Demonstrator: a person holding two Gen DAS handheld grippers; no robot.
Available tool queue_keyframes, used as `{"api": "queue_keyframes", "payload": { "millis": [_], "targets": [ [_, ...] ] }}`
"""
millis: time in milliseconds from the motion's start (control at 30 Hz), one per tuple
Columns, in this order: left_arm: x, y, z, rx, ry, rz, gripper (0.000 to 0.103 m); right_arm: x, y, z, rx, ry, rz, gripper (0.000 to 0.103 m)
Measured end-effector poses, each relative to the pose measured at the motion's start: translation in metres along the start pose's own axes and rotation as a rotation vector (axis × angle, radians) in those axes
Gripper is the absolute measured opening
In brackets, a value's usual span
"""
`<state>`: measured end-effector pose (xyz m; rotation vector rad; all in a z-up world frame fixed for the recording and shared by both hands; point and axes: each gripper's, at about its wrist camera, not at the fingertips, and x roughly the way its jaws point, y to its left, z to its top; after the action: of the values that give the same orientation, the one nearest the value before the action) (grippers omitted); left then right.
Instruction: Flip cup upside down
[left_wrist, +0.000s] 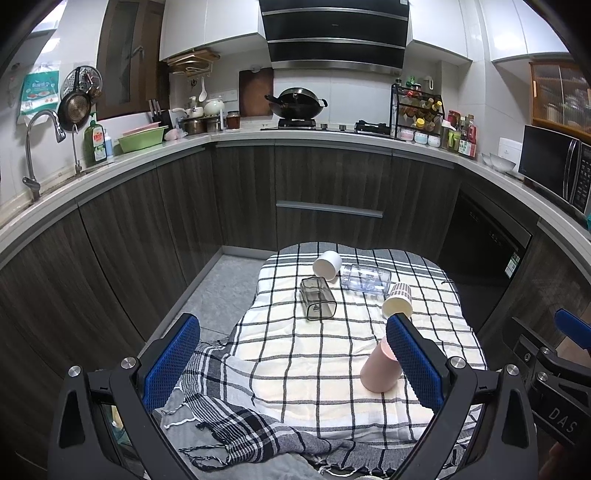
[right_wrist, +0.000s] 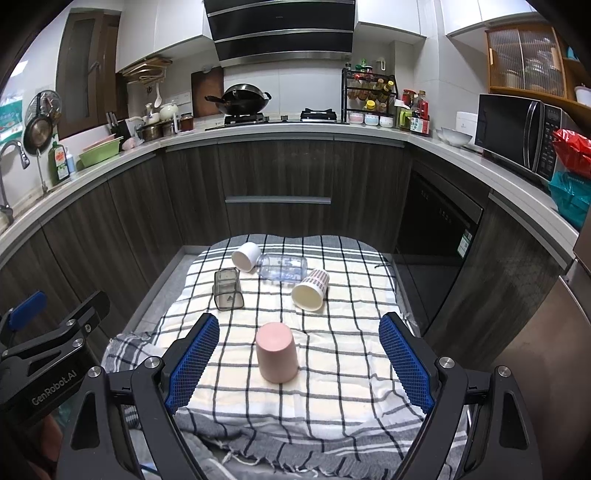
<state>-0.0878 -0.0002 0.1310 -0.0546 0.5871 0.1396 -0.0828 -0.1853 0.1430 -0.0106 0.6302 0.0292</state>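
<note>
A pink cup (right_wrist: 277, 352) stands upside down, base up, on the checked cloth (right_wrist: 332, 369), between my right gripper's open fingers and a little ahead of them. It also shows in the left wrist view (left_wrist: 378, 369), partly behind the right finger of my left gripper. Further back lie a white cup (right_wrist: 245, 256), a clear bottle (right_wrist: 282, 267), a smoky square cup (right_wrist: 227, 290) and a patterned paper cup (right_wrist: 310, 290), all on their sides. My left gripper (left_wrist: 291, 354) is open and empty. My right gripper (right_wrist: 297, 354) is open and empty.
The cloth covers a low table in a U-shaped kitchen. Dark cabinets (right_wrist: 277, 177) run behind and to both sides. A dishwasher (right_wrist: 432, 225) is at the right. Grey floor (left_wrist: 225, 291) lies left of the table. The right gripper's body (left_wrist: 554, 373) shows in the left wrist view.
</note>
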Motion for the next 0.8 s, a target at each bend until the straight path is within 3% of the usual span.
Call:
{"api": "queue_keyframes", "payload": {
  "millis": [800],
  "targets": [
    [0.0,-0.0015,-0.0014,0.003,0.002,-0.004,0.103,0.0018,-0.0041,-0.0051,0.009,-0.001,-0.003,0.088]
  ]
}}
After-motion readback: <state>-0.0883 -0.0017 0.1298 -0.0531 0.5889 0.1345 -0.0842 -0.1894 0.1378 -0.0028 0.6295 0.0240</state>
